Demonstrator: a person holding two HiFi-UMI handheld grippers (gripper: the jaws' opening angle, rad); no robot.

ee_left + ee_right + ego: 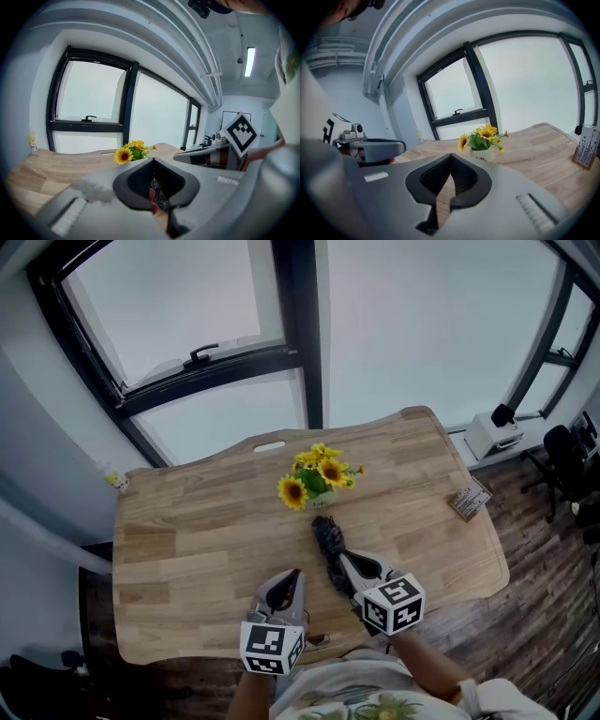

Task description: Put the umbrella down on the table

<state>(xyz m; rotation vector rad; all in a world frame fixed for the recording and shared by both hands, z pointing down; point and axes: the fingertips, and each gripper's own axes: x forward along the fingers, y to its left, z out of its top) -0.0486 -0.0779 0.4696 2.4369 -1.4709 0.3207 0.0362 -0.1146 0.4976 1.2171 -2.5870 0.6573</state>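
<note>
A black folded umbrella lies on the wooden table, just in front of the sunflower pot, its near end hidden under my right gripper. My right gripper hovers over that end with its jaws shut and empty; in the right gripper view only table wood shows through the gap behind the tips. My left gripper hangs to the left of the umbrella, tips together, holding nothing. Through its jaw opening a dark piece of the umbrella shows below.
A pot of yellow sunflowers stands mid-table. A small printed card holder sits near the right edge. Large windows rise behind the far edge. Office chairs stand on the dark floor to the right.
</note>
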